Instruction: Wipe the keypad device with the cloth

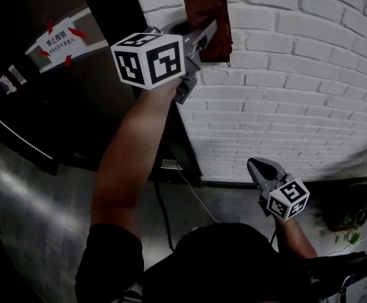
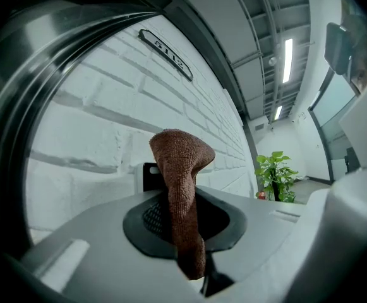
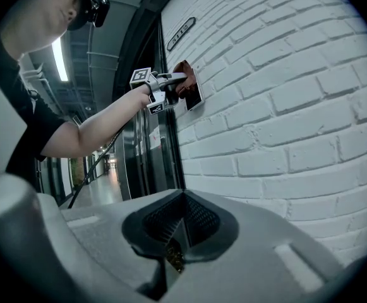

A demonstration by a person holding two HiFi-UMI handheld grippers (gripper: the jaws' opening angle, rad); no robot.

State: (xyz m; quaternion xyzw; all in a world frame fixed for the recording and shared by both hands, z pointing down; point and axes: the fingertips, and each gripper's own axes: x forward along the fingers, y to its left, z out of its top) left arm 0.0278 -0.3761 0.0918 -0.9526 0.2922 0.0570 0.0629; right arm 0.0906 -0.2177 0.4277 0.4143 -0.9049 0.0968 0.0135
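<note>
1. The left gripper (image 1: 201, 35) is raised high on an outstretched arm (image 1: 132, 150). Its jaws are closed on a brown cloth (image 1: 210, 21).
2. In the left gripper view the cloth (image 2: 180, 182) stands up from between the jaws. Its folded top bends over toward the white brick wall (image 2: 95, 106).
3. The keypad device (image 3: 196, 96) is a dark panel fixed to the wall, above the person's head height. The right gripper view shows the cloth against its face, covering part of it.
4. In the left gripper view only a black corner of the keypad device (image 2: 148, 177) shows, just left of the cloth.
5. In the head view the cloth hides the device, and the cloth lies flat against the bricks.
6. The right gripper (image 1: 260, 169) hangs low near the person's waist, well apart from the cloth and close to the wall. Its jaws are together with nothing between them.
7. A narrow number plate (image 2: 164, 54) is fixed to the bricks above the device.
8. To the left of the wall is a dark door (image 1: 57, 106) bearing a white notice (image 1: 60, 41) with red tape at its corners.
9. A thin cable (image 1: 192, 194) trails down near the foot of the wall.
10. A potted green plant (image 2: 275, 177) stands farther along the corridor.
</note>
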